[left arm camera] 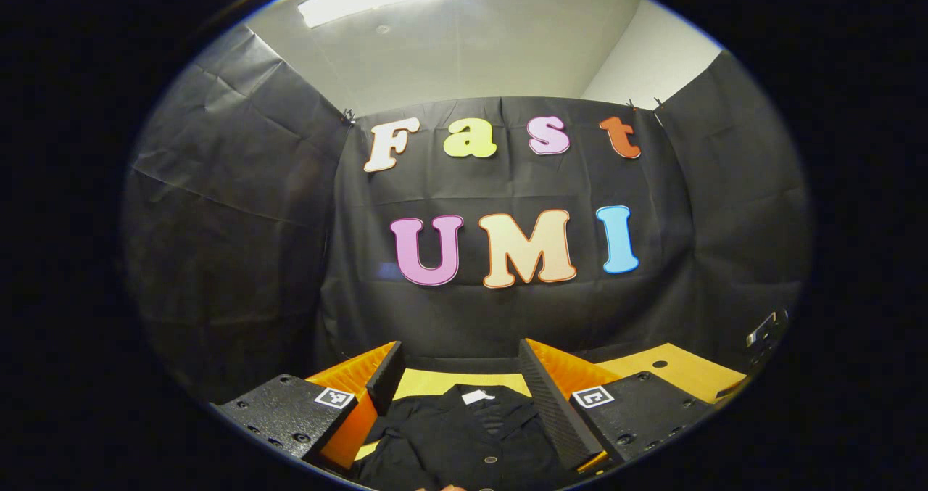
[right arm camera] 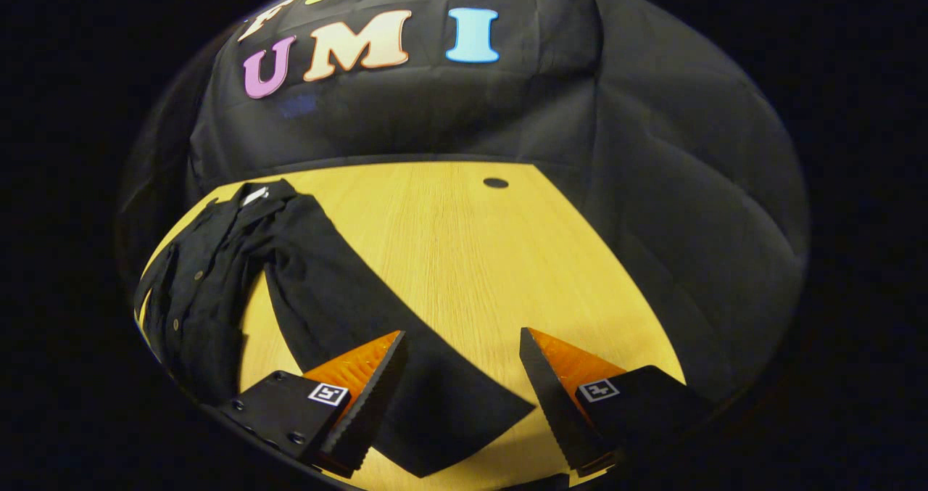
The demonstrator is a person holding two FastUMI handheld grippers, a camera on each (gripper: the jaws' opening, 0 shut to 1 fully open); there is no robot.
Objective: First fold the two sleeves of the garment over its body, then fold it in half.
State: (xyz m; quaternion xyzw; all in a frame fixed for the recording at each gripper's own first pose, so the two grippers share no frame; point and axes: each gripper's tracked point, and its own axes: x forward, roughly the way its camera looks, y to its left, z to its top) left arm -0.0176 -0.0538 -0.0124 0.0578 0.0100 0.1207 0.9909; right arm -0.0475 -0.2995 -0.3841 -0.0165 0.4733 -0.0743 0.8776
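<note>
Shirt (right arm camera: 210, 288) flat on bench (right arm camera: 464, 259), collar toward wall — sleeve (right arm camera: 377, 339) angled out between wide-open right tool (right arm camera: 460, 375); left tool (left arm camera: 457, 389) wide, above collar.

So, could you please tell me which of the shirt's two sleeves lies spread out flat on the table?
The sleeve stretched across the table toward the right gripper, its cuff between the open jaws; the other stays bunched against the shirt.
</note>
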